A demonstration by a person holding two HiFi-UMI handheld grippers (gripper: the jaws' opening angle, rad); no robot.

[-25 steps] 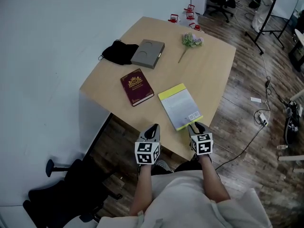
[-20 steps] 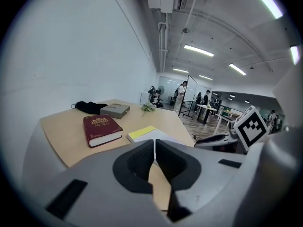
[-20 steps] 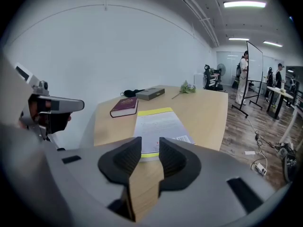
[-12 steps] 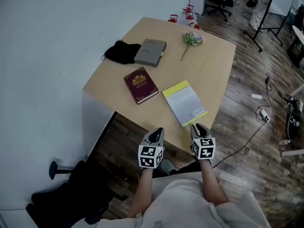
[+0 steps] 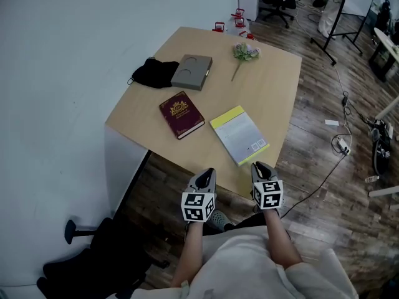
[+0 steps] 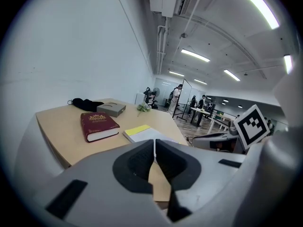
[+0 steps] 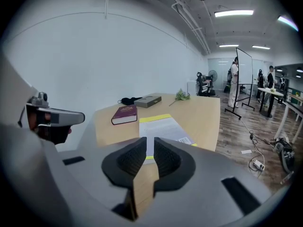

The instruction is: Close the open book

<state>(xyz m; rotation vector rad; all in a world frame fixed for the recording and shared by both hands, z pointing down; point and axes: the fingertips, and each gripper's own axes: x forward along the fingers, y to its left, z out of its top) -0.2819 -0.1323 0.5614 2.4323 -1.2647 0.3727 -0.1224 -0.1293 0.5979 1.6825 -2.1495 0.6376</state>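
Note:
A book with a grey cover and yellow edge (image 5: pixel 240 135) lies shut and flat on the wooden table (image 5: pixel 274 86), near its front edge. It also shows in the left gripper view (image 6: pixel 144 133) and the right gripper view (image 7: pixel 161 129). My right gripper (image 5: pixel 260 167) hangs just short of the book's near corner. Its jaws (image 7: pixel 150 143) are closing, with a narrow gap left and nothing between them. My left gripper (image 5: pixel 201 174) hovers at the table's front edge, shut and empty (image 6: pixel 155 145).
A shut maroon book (image 5: pixel 181 114) lies left of the yellow one. Behind it are a grey box (image 5: pixel 192 71), a black cloth (image 5: pixel 154 72) and a small flower sprig (image 5: pixel 244 53). A black chair (image 5: pixel 93 254) stands at the lower left on the floor.
The right gripper has come slightly back and up from the yellow book's near corner. The left gripper has shifted a little along the table's front edge. The book lies unchanged.

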